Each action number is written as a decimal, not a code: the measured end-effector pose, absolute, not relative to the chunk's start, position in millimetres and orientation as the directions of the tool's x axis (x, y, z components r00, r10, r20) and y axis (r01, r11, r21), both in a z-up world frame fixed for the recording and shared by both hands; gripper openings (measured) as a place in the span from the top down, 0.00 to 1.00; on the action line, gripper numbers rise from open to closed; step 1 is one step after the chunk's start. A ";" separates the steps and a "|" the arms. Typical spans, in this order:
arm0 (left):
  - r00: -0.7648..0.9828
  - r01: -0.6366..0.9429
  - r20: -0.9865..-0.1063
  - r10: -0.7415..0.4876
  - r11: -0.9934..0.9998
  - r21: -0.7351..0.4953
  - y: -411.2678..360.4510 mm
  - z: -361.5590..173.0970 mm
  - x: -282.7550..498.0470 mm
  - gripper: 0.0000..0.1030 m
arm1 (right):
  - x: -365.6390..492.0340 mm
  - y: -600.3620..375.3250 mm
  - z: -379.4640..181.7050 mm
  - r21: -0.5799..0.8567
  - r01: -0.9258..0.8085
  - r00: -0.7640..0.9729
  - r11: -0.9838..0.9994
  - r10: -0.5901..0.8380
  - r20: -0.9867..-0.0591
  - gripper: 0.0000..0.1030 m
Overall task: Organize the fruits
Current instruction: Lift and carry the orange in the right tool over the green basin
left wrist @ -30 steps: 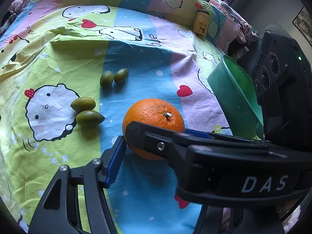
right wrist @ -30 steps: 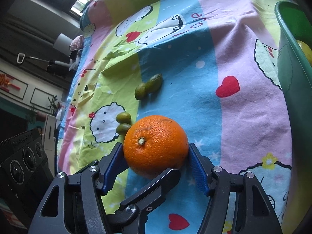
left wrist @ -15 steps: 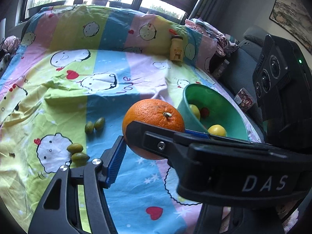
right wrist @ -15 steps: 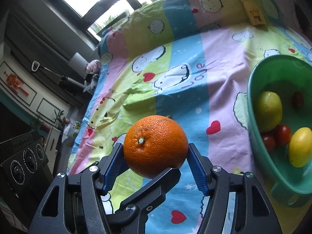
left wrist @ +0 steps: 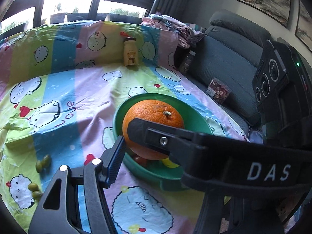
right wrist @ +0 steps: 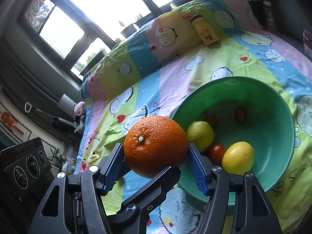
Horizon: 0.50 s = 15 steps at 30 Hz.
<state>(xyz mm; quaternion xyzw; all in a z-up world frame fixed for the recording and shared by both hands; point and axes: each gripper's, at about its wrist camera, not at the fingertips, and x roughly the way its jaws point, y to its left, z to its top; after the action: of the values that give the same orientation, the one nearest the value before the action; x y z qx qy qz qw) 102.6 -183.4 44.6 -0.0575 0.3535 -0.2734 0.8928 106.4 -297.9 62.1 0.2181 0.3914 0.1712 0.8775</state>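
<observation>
Both grippers hold one large orange (left wrist: 154,117) together, lifted above the bed beside the green bowl (left wrist: 119,115). In the right wrist view the orange (right wrist: 156,146) sits between the blue pads of my right gripper (right wrist: 156,156), with a left finger crossing under it. My left gripper (left wrist: 144,138) presses on it from the sides. The bowl (right wrist: 280,105) holds a green-yellow fruit (right wrist: 200,134), a yellow lemon (right wrist: 237,156) and small red tomatoes (right wrist: 217,151). Small green fruits (left wrist: 42,163) lie on the sheet at the left.
A cartoon-print sheet (left wrist: 78,89) covers the bed. A small yellow bottle (left wrist: 130,51) stands at the back. A grey sofa (left wrist: 230,74) with a snack packet (left wrist: 218,90) lies to the right. Windows are behind.
Both grippers have lifted the orange off the sheet and carried it right, up to the green bowl. The small green fruits stay behind on the left.
</observation>
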 end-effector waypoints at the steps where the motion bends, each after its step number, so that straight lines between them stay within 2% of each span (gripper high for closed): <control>1: 0.588 0.458 -0.602 -0.540 0.836 -0.302 -189.6 43.1 105.6 0.43 | 106.0 -304.1 61.2 0.518 -0.112 0.640 0.848 0.461 -0.615 0.34; 15: 0.460 0.519 -0.651 -0.604 0.778 -0.355 -247.1 19.6 134.6 0.43 | 114.1 -364.7 38.9 0.552 0.075 0.638 0.831 0.385 -0.666 0.34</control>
<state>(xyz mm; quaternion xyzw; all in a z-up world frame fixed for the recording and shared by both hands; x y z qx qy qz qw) 134.6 -247.1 19.6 -0.0531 0.4020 -0.3292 0.8528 114.1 -364.7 38.9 0.2767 0.4156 0.0900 0.8617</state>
